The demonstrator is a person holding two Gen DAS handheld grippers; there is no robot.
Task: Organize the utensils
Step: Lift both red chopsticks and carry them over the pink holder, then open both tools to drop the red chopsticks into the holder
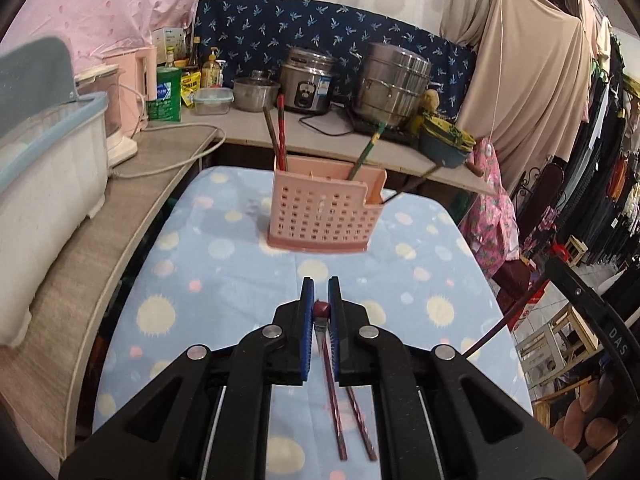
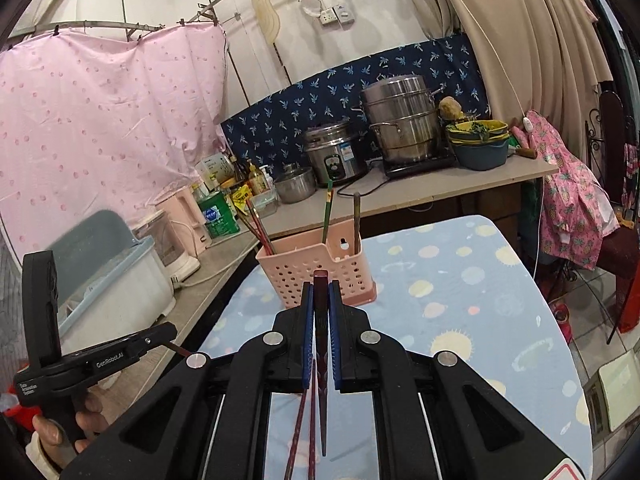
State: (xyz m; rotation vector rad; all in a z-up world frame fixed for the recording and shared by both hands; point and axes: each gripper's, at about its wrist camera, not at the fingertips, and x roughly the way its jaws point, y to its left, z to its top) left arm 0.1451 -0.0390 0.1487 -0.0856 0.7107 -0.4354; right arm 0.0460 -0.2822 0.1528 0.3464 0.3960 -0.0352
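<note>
My left gripper is shut on the top end of a dark red patterned chopstick, which hangs down below the jaws. A second similar stick shows beside it; I cannot tell whether it lies on the cloth. My right gripper is shut on a dark chopstick that also points down. Two red patterned sticks show beneath it. Ahead of both grippers, on the blue dotted tablecloth, stands a pink perforated utensil holder. It holds red, green and brown chopsticks.
A counter behind the table carries a rice cooker, a steel steamer pot, bottles and stacked bowls. A white dish rack and a pink kettle stand left. Clothes hang at the right. A hand grips the left gripper's handle.
</note>
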